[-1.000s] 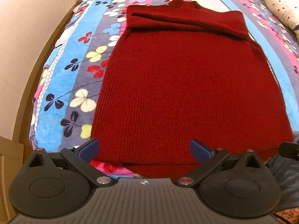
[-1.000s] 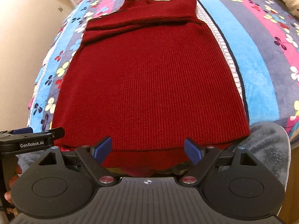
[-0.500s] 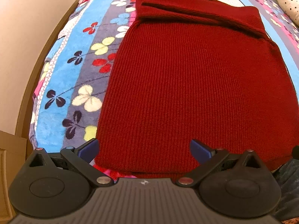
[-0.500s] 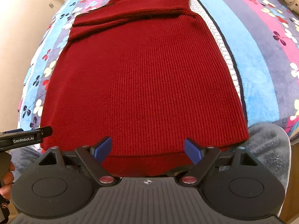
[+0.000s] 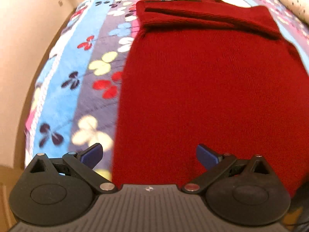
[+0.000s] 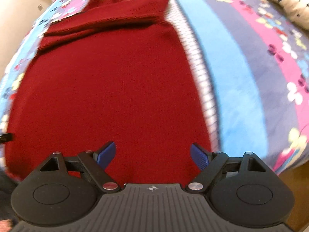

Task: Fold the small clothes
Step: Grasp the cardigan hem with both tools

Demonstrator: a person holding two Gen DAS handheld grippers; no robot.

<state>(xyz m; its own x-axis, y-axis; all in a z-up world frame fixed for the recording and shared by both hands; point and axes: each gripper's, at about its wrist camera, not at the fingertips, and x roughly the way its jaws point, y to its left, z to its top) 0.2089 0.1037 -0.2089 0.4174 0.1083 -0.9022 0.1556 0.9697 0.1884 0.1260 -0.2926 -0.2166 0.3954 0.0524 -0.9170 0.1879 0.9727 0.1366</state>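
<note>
Sweater [image 5: 202, 89] lying flat on bedspread [image 5: 81, 77], sleeves folded across the far end, long axis running straight away from both grippers. Near hem sitting right under the tips. Left gripper [image 5: 149, 155] hovering over hem's left corner, right gripper [image 6: 152, 153] over the right corner, both wide open, holding nothing. Each looking equally near its corner, prob. about to pinch the hem.
</note>
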